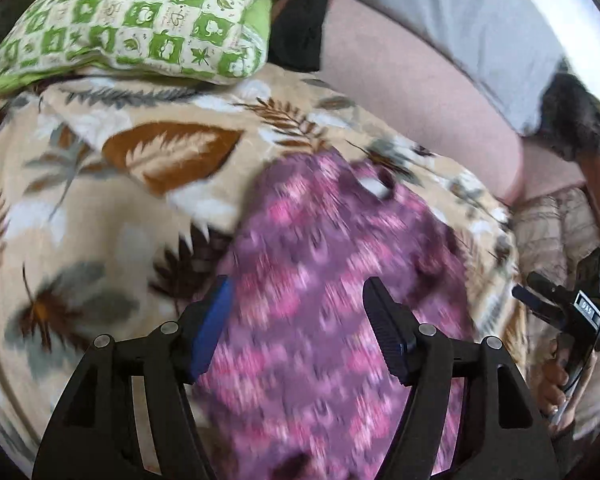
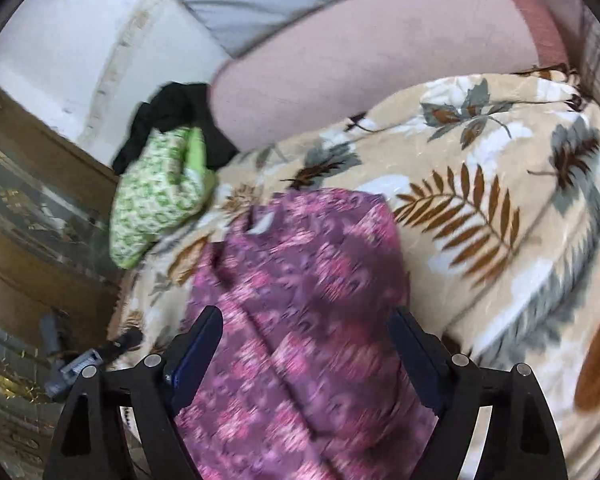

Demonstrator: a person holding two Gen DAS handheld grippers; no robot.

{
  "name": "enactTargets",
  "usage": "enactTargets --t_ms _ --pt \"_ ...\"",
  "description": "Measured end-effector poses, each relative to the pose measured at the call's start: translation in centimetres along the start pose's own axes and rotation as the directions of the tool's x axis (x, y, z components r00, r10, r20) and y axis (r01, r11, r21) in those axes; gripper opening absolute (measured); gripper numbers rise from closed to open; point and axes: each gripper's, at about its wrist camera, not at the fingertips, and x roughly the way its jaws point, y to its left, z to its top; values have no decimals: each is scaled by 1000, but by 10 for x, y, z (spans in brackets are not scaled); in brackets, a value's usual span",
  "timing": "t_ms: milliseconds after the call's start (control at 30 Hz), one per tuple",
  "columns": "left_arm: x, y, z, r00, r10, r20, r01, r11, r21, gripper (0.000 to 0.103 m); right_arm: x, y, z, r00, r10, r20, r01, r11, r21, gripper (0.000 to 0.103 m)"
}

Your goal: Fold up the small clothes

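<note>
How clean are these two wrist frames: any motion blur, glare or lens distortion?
Left wrist: the purple patterned garment is smeared by motion blur, the left tool stays crisp, and fisheye curvature bends the leaf-print blanket. Right wrist: the garment is similarly smeared, the right tool sharp, lighting soft, no glare, dark vignette at the corners.

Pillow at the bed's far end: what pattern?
Green-and-white checks with leaf motifs on the pillow; clearest in left wrist view.

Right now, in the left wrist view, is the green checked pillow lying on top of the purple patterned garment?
No. The green checked pillow sits at the far end of the leaf-print blanket, apart from the purple patterned garment.
</note>
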Motion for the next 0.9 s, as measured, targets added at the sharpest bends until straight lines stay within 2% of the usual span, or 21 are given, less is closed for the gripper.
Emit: enactTargets --t_ms 133,200,300,367,400,433,467,500,533,567,600,633,667,733,800,867,900 --pt "49 4 46 998 43 -43 -43 999 -7 68 47 -43 42 998 -4 -62 11 993 115 83" --pt "73 8 64 998 11 -63 -13 1000 -28 68 70 -56 57 996 1 -91 12 990 140 83" --pt "120 6 82 987 8 -160 -8 1000 3 68 97 -66 74 991 -6 -130 25 989 146 83" --pt "143 9 84 978 30 -205 -30 1000 2 67 112 -69 80 989 -14 -146 37 988 151 71" --pt "151 12 84 975 24 -219 -28 999 -16 65 121 -69 83 987 -20 -159 43 989 144 67" --pt "157 15 84 973 20 -229 -27 999 -30 60 132 -68 85 982 -43 -183 66 990 123 58" --pt "158 15 83 975 52 -215 -58 998 -25 42 137 -65 83 978 -68 -197 90 991 102 52" --pt "156 13 83 977 71 -202 -73 997 -4 11 141 -60 83 974 -115 -196 129 990 62 47" --pt "154 10 84 974 62 -219 -58 998 21 6 141 -54 84 968 -171 -184 177 984 19 25" --pt "149 9 85 976 59 -208 -55 998 29 6 137 -50 85 964 -198 -177 200 980 -6 2" --pt "141 8 88 982 67 -177 -61 997 41 6 131 -48 87 968 -194 -158 196 981 -2 2" --pt "128 7 94 989 62 -136 -55 997 55 6 113 -44 92 973 -208 -97 208 978 -10 2" --pt "113 9 102 995 32 -89 -28 998 50 6 102 -42 94 974 -220 -62 219 975 -18 2" --pt "96 9 115 999 -6 -53 9 999 48 6 78 -37 102 975 -223 12 224 974 -21 2" --pt "84 -3 125 1000 22 -6 -21 994 111 6 58 -34 110 964 -255 79 258 966 -20 2" --pt "81 -18 132 996 75 45 -81 981 178 6 46 -32 119 955 -263 139 269 963 -29 2" --pt "83 -22 134 995 86 56 -96 976 194 6 46 -33 122 950 -274 148 281 959 -30 2"
